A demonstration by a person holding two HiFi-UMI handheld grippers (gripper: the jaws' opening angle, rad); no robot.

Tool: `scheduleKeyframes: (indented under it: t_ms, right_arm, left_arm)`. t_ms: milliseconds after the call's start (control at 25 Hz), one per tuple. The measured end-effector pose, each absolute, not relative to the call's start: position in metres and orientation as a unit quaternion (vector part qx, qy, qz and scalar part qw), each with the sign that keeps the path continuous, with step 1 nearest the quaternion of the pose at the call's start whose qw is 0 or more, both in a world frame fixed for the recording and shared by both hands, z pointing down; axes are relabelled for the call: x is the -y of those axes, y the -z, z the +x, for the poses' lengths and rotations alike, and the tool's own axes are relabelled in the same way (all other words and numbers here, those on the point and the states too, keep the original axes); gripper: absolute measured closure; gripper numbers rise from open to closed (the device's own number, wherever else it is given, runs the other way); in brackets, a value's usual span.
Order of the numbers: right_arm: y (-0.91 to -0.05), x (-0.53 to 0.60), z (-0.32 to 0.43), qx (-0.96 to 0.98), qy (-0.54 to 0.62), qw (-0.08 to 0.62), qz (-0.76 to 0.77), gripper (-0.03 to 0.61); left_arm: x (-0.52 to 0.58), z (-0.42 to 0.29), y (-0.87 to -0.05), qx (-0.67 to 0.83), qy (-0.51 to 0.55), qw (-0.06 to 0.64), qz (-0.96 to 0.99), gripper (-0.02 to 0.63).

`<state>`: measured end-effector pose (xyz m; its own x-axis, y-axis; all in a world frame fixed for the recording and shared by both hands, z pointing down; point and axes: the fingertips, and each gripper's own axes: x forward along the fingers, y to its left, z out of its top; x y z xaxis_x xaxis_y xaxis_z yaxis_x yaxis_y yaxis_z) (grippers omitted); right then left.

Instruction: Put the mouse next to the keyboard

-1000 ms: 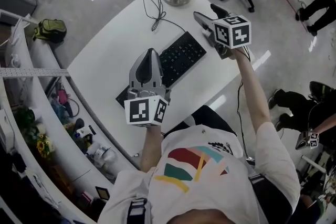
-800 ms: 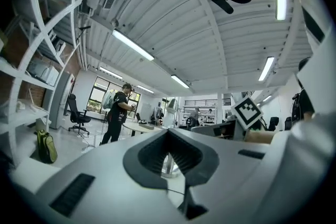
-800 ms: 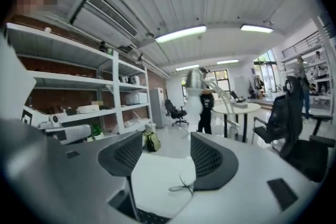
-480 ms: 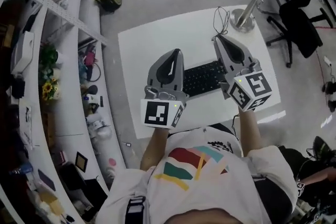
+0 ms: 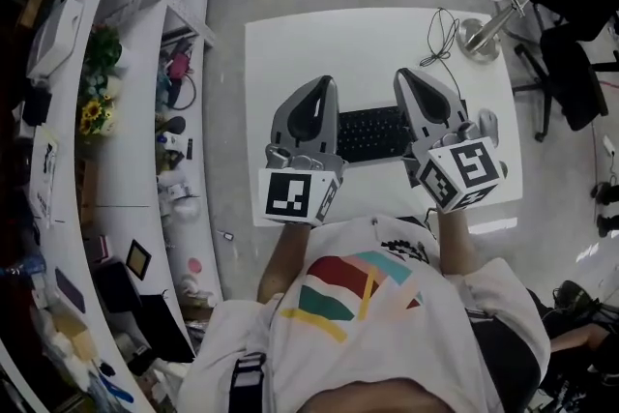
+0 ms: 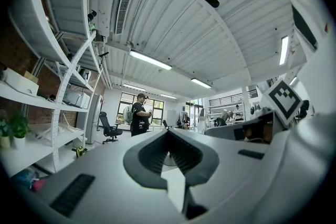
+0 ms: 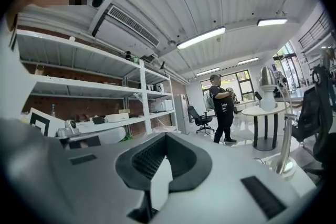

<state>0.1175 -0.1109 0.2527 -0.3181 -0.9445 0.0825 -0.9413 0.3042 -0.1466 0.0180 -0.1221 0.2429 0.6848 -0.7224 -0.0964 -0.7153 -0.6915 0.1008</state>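
Observation:
The black keyboard (image 5: 372, 132) lies on the white table (image 5: 319, 39), partly hidden by both grippers. I cannot make out the mouse in any view. My left gripper (image 5: 320, 82) hangs over the keyboard's left end, its jaws together and empty. My right gripper (image 5: 405, 73) hangs over the keyboard's right end, also shut with nothing in it. Both point roughly level across the room. In the left gripper view the left gripper's (image 6: 168, 131) ribbed pads meet at the tip. In the right gripper view the right gripper (image 7: 165, 137) looks the same.
A desk lamp (image 5: 481, 36) and a thin black cable (image 5: 442, 32) sit at the table's far right corner. White shelving (image 5: 145, 111) full of small items runs along the left. Office chairs (image 5: 571, 5) stand to the right. A person (image 7: 220, 107) stands across the room.
Both grippers have drawn in side by side over the keyboard. The right gripper's jaws stood apart a second ago and are now together. The head view has swung round.

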Motion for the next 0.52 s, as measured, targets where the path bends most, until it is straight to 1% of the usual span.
scheduleKeyframes:
  t_ms: [280,520]
  right_arm:
    - [-0.259,0.106,0.104,-0.812,0.05,-0.027,-0.581,0.566]
    - [-0.264,0.11,0.1,-0.81,0.075,-0.024,-0.581,0.566]
  left_arm:
    - [0.121,0.019,-0.246,0.388,0.065,0.032,0.919,0.57]
    - [0.121,0.016,-0.253,0.387,0.056,0.043,0.92,0.569]
